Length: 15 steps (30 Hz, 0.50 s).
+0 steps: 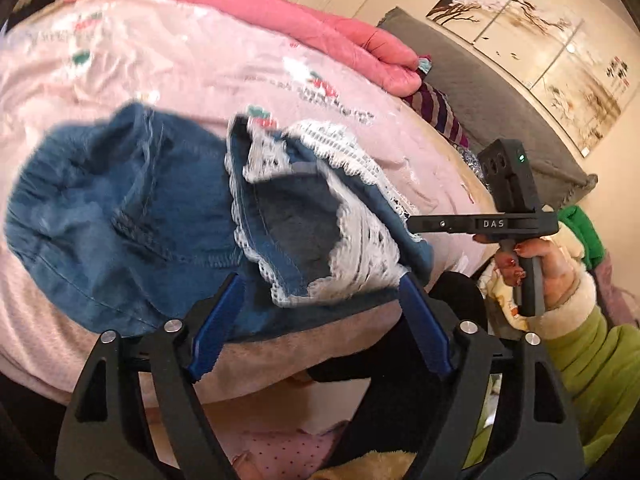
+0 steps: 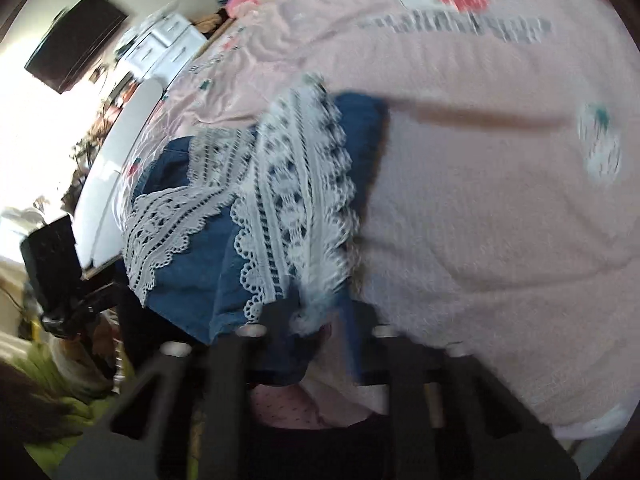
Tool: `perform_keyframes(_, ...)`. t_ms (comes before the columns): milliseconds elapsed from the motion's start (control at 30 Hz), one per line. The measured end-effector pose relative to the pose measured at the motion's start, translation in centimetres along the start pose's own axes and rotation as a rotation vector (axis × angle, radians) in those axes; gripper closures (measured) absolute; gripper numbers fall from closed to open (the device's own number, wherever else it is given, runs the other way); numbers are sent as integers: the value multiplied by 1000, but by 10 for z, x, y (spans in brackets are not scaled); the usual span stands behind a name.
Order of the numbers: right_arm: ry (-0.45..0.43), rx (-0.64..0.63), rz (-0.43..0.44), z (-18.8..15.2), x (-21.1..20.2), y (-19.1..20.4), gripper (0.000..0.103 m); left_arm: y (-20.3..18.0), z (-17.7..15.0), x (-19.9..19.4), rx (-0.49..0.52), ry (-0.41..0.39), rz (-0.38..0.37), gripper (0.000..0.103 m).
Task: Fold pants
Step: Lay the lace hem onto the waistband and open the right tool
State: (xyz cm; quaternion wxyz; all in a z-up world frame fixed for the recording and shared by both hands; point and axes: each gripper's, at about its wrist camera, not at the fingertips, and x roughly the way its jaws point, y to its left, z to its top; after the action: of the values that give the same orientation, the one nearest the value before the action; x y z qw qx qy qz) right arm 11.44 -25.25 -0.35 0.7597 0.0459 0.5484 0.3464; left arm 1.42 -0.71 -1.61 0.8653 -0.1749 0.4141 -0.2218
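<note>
left wrist view has the denim pants at frame centre on the pink blanket, lace cuffs flipped over. left gripper gapes wide, empty. right gripper, at lower centre of its own blurred view, seems pinched on a cuff. best carry the hem flat toward the waistband, edges matched.

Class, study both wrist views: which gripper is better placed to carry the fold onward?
Probably right: the right gripper looks pinched on the pants' lace hem, while the left gripper is open.

both views close, facing pants
</note>
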Motion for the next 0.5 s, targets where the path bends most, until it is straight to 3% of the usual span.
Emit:
perform_keyframes(100,-54,-80,17,6,-15,23,90,-15,4,-8,83,-38,45,26)
perform_keyframes(233,-70,-211,116,16,-15,74,90,-24,5,-4,104,-25,42,25)
perform_keyframes(400,44,-323,219,28,25,126,90,-22,-4,-3,95,-6,39,25)
perform_keyframes(500,109,-350,227,34,42,140,89,-20,-8,-8,97,1,44,23)
